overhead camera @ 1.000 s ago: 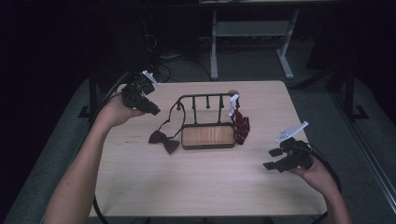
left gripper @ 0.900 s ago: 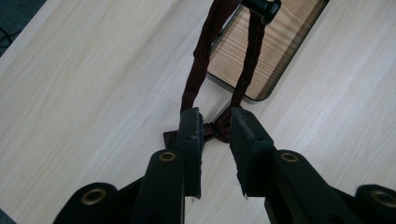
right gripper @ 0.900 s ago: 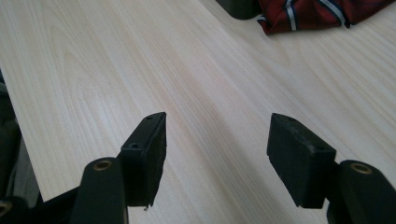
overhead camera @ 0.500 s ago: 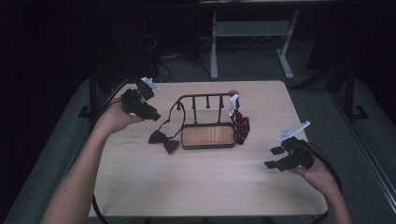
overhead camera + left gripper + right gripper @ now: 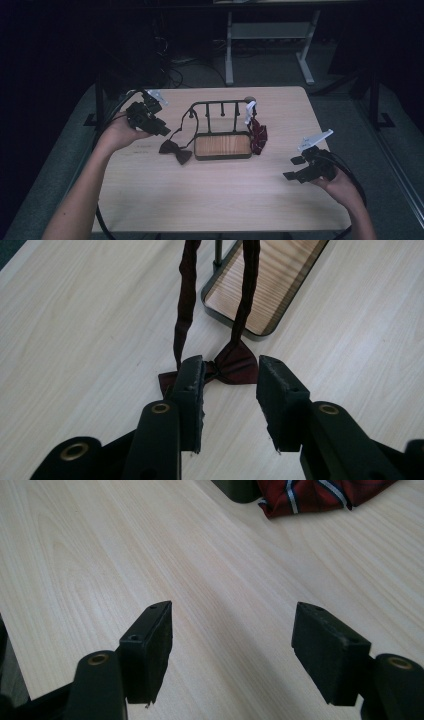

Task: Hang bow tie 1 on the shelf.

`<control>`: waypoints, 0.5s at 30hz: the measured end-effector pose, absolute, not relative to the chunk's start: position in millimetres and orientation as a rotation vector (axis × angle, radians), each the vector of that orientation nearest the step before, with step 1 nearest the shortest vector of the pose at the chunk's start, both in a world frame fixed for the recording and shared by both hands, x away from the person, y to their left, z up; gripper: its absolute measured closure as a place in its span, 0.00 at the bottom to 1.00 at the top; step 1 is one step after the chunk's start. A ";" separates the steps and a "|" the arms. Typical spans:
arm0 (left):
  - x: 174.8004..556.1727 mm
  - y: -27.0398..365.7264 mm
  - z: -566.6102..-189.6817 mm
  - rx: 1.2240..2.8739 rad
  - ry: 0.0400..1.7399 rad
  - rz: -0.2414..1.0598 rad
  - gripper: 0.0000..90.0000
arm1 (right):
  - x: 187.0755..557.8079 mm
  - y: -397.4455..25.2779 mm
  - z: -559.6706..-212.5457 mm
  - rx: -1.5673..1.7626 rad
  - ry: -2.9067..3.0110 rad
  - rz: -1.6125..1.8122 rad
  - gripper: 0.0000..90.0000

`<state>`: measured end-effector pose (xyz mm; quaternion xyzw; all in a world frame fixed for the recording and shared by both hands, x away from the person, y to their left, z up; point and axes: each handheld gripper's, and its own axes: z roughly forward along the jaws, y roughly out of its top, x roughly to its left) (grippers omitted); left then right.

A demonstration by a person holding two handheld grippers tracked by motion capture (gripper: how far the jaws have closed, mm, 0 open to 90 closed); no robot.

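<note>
A dark maroon bow tie (image 5: pixel 175 151) lies on the table left of a black wire rack (image 5: pixel 220 104) with a wooden base (image 5: pixel 222 145). Its two straps (image 5: pixel 186 295) run up to the rack. My left gripper (image 5: pixel 162 131) hovers just left of the bow tie, open. In the left gripper view the bow tie (image 5: pixel 234 366) lies just beyond the parted fingertips of the left gripper (image 5: pixel 230 377). A red striped tie (image 5: pixel 258 136) hangs at the rack's right end. My right gripper (image 5: pixel 293 169) is open wide over bare table at the right, with the striped tie (image 5: pixel 320 492) far ahead of the right gripper (image 5: pixel 232 625).
The light wooden table (image 5: pixel 215 200) ends close to the right hand. A corner of the rack base (image 5: pixel 240 490) shows in the right gripper view. Cables trail from both grippers off the table sides. Beyond the far edge stand a white desk frame (image 5: pixel 270 35) and floor cables.
My left gripper has come down and nearer, closing in on the bow tie. The right gripper has barely moved.
</note>
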<state>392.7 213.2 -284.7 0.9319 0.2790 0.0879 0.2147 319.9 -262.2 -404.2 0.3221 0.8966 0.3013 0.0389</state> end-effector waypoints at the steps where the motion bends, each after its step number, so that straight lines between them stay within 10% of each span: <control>1: 391.8 214.0 -285.4 2.584 0.772 0.241 0.68 | 319.8 -262.3 -404.2 0.987 2.749 0.923 0.36; 15: 376.1 218.7 -295.7 2.577 0.754 0.244 0.58 | 319.6 -262.8 -404.3 0.991 2.747 0.923 0.36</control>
